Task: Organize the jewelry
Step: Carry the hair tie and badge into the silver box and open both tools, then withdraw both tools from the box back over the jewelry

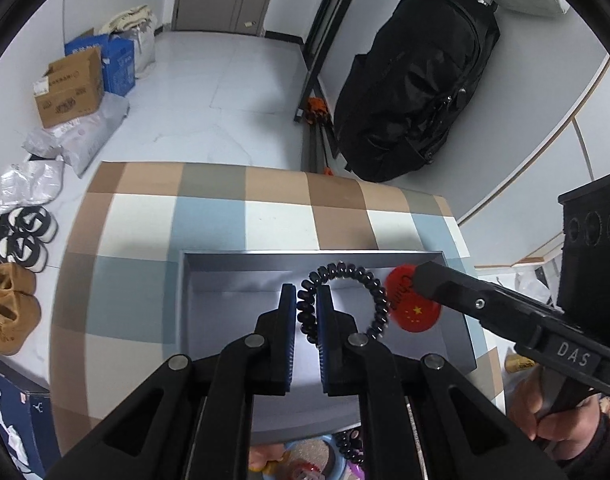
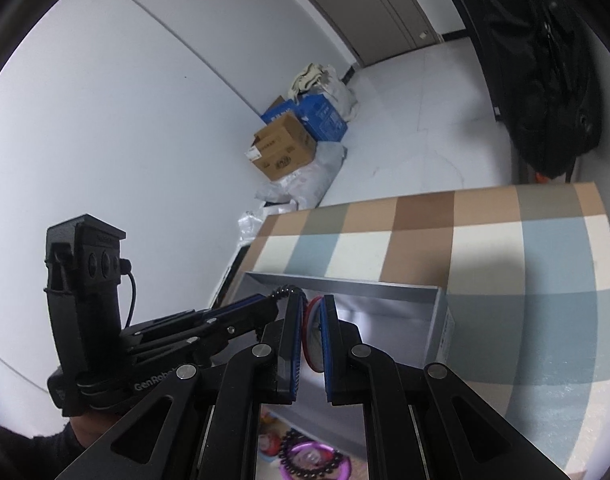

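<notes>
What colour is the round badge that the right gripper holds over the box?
The round badge is red with small yellow stars; the left wrist view shows it best.

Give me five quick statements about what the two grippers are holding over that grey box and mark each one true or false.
1. The left gripper is shut on the black spiral bracelet. True.
2. The right gripper holds a purple ring. False: it is shut on the red round badge.
3. Both held items hang over the grey box. True.
4. The grey box sits on a plain white cloth. False: it sits on the checked tablecloth.
5. The black backpack lies inside the box. False: it is against the wall beyond the table.
</notes>
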A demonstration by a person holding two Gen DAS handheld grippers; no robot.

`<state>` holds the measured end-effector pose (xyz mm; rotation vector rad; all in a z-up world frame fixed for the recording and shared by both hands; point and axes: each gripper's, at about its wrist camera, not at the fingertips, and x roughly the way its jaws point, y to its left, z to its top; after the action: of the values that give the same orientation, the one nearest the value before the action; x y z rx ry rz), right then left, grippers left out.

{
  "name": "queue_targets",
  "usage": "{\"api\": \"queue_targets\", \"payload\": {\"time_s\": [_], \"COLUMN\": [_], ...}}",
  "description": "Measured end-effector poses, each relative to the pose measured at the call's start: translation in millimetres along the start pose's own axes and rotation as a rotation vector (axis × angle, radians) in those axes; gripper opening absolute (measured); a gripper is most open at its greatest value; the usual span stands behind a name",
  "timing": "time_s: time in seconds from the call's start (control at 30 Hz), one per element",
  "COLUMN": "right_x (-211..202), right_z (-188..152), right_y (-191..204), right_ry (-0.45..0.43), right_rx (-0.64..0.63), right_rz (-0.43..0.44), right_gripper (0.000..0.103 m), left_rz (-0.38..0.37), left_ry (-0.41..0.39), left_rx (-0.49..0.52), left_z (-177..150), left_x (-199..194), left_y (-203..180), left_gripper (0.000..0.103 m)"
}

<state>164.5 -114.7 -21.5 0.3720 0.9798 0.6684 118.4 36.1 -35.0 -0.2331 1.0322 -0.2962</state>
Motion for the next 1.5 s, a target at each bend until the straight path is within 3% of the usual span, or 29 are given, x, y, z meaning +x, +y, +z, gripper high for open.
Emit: {"api": "queue_targets", "payload": {"time_s": [0.1, 0.17, 0.27, 0.33, 0.37, 0.47, 0.53, 0.73, 0.93, 1.0, 1.1, 1.5], "right_x": [1, -3, -12, -24, -31, -42, -46, -62, -77, -82, -90, -97], "right_z": [0, 0, 0, -1, -2, -6, -9, -20, -33, -37, -46, -88], "right_y": [0, 2, -4, -4, -1, 5, 8, 24, 29, 30, 33, 41], "right_ry": [0.002, -0.009, -0.036, -0.075, -0.096, -0.13, -0.14, -0.194, -0.248, -0.26, -0.28, -0.218], "right_rx": [-0.008, -0.013, 0.025, 0.027, 0.013, -0.018, -0.03, -0.095, -0.123, -0.136, -0.158, -0.181], "right_rz": [0.005, -0.004, 0.003, 0.026, 0.016, 0.016, -0.001, -0.035, -0.091, -0.112, -0.126, -0.211], "right_gripper": [0.012, 0.015, 0.043, 0.057, 0.072, 0.086, 0.096, 0.103, 0.103, 0.103, 0.103, 0.103], "left_rz": [-0.042, -0.047, -0.032, -0.026, -0.022, 0.03, 0.065, 0.121, 0.203, 0.224, 0.229, 0.242], "left_ry": [0.018, 0.017, -0.025, -0.047, -0.061, -0.104, -0.12, -0.163, -0.275, -0.308, -0.316, -0.328], "left_rx": [-0.019, -0.016, -0.011, -0.025, -0.025, -0.007, 0.013, 0.028, 0.058, 0.07, 0.057, 0.07], "left_z": [2, 3, 1, -1, -3, -8, -13, -23, -32, -36, -43, -83], "left_x": [2, 0, -8, -15, -19, -27, -31, -42, -68, -77, -83, -95], "left_y": [1, 1, 3, 5, 5, 0, -4, -15, -30, -35, -36, -51], "left_gripper": [0.008, 0.022, 0.042, 0.049, 0.053, 0.064, 0.064, 0.066, 0.086, 0.088, 0.091, 0.092]}}
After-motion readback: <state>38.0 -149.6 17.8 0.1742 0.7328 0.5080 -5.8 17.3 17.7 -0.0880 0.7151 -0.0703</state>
